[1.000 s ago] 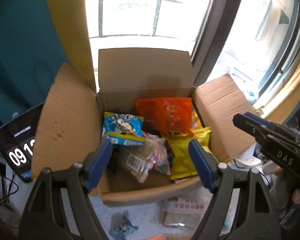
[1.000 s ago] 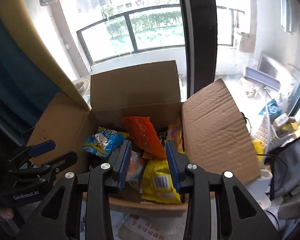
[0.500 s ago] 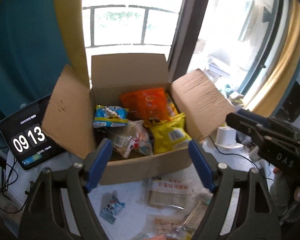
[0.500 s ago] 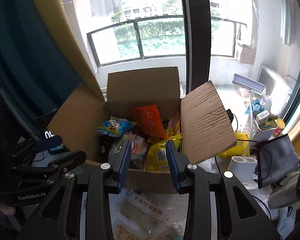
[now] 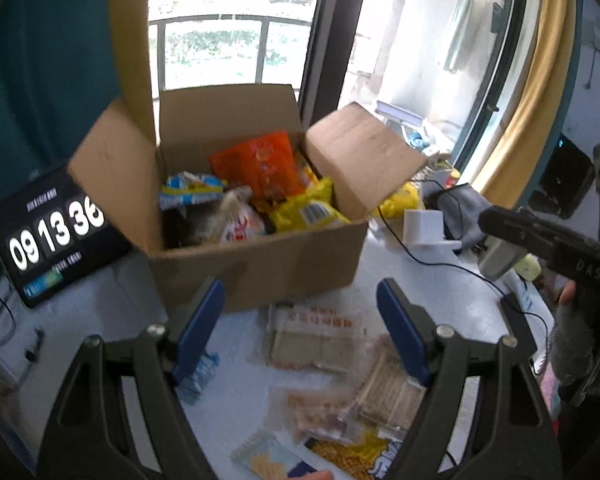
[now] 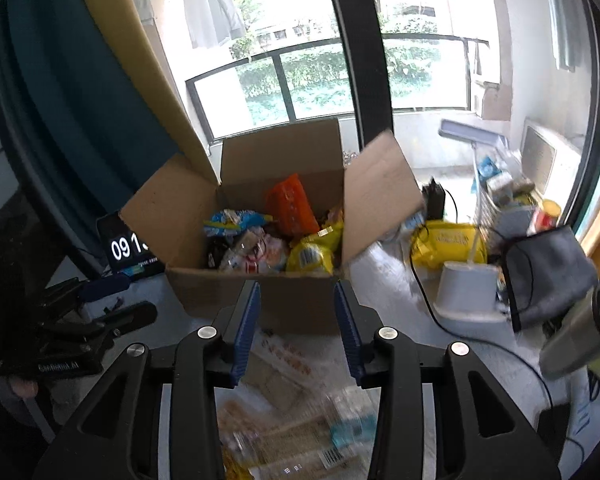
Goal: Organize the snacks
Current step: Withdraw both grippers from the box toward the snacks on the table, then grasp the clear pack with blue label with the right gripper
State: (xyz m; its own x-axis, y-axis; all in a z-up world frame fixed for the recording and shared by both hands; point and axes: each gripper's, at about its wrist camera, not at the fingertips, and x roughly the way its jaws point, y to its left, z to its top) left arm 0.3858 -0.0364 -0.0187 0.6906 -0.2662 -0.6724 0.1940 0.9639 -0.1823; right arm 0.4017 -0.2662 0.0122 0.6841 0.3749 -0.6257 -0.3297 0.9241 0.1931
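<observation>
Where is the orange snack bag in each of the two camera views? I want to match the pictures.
Left wrist view: orange snack bag stands upper centre, at the back of the cardboard box.
Right wrist view: orange snack bag sits at the centre, against the box's back wall.
Shared landmark: the clock tablet, left of the box.

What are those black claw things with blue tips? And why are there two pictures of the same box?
Those claws are hand-held grabbers. A person holds one in each hand, and each carries a camera looking along its fingers, so you get two views. The left gripper is open and empty. The right gripper is opening, with nothing between its fingers. Ahead stands a cardboard box full of snack bags. More snack packets lie on the table, with a clock screen beside the box.
</observation>
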